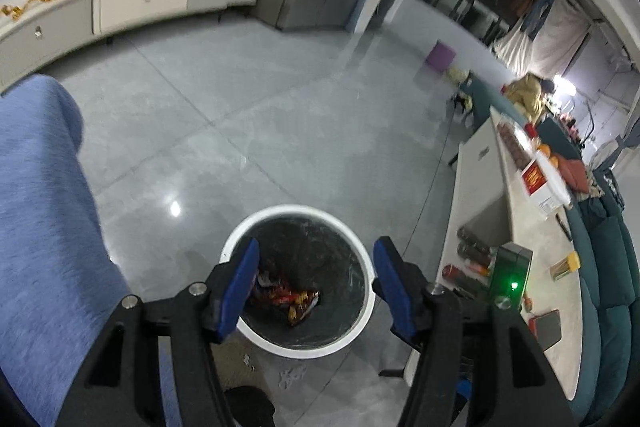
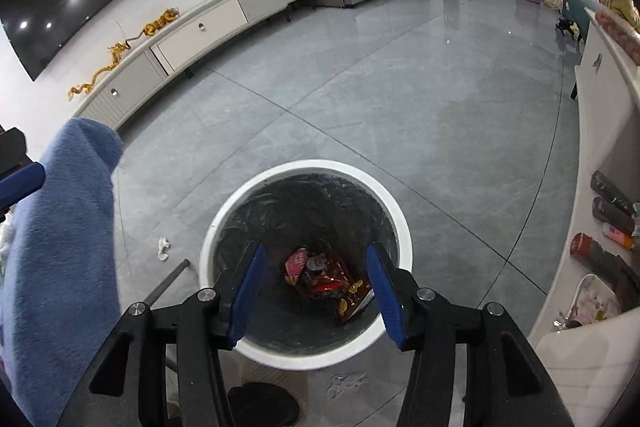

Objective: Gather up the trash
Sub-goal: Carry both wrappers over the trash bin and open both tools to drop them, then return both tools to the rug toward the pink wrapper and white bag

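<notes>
Both the left gripper [image 1: 316,287] and right gripper [image 2: 316,291] hang part-open and empty above the round white black-lined trash bin [image 2: 394,211]. Crumpled red-and-orange snack wrappers [image 2: 328,279] lie at its bottom.

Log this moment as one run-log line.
stage: drop done | left gripper: open, empty, over bin | right gripper: open, empty, over bin | trash bin: snack wrappers inside | floor: crumpled tissue beside bin

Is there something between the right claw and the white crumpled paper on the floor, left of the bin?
Nothing visible blocks it. The paper lies on bare floor left of the bin; the right claw is open above the bin.
</notes>
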{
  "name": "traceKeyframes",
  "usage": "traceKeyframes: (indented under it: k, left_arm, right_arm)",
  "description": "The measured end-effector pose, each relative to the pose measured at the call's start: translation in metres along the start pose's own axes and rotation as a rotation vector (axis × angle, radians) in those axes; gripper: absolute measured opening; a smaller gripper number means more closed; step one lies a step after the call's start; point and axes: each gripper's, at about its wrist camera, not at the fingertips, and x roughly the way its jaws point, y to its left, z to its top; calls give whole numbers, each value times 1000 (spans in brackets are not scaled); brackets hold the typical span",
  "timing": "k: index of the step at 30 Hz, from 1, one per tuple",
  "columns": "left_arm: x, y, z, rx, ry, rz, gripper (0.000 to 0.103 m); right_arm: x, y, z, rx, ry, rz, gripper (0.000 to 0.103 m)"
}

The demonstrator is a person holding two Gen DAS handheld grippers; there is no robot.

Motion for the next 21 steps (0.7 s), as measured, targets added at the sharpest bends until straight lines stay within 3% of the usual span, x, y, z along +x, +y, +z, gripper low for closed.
traceKeyframes:
  k: [6,16,21]
  left_arm:
    - [-73,-7,-19,82,-74,61,58]
    - [-183,22,-60,88,-185,141,58]
    - [-244,52,-85,77,-253,208,68]
  right_arm:
    - [-53,26,0,-56,-78,-1,50]
    - [-150,96,-1,-183,-231,79,53]
    - [-188,133,-8,-230,-287,133,56]
